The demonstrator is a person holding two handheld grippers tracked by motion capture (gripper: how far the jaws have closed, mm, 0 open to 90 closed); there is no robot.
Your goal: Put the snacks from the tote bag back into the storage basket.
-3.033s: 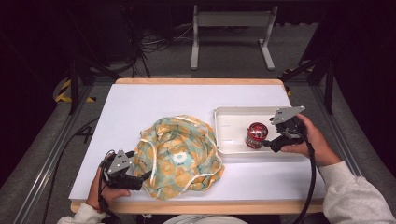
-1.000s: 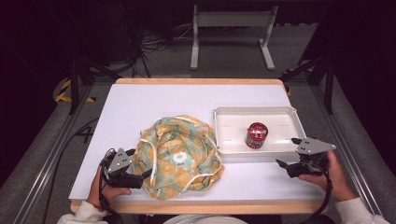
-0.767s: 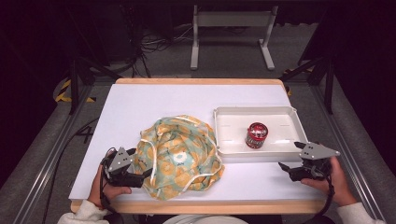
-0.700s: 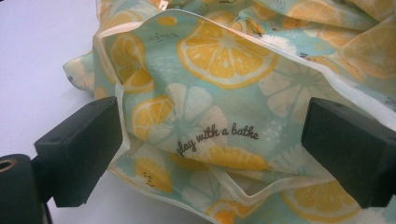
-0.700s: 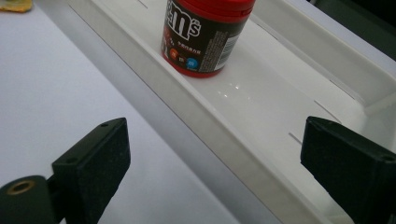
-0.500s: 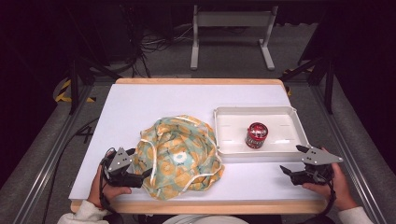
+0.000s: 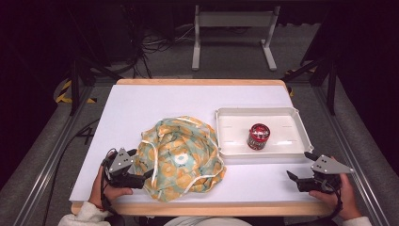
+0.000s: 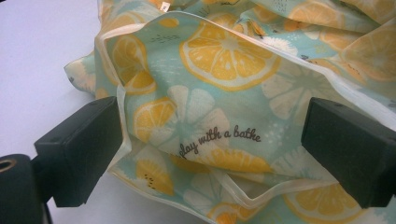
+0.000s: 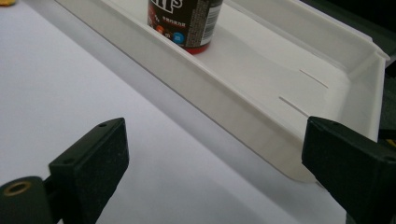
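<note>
On the bench (image 7: 155, 101), left of the white tray (image 7: 301, 129), lies the lemon-print bag (image 7: 181, 157).
The left gripper (image 7: 141, 175) has its jaws apart at the bag's edge; the right gripper (image 7: 297, 170), below the tray, is spread and empty. Left gripper view: print between the jaws. Right gripper view: red can (image 9: 187, 23) inside the tray.

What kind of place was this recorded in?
Probably a lab or recording workspace: a white table stands in a dark room, loose cables trail over the grey floor, and a metal stand stands behind it.
</note>
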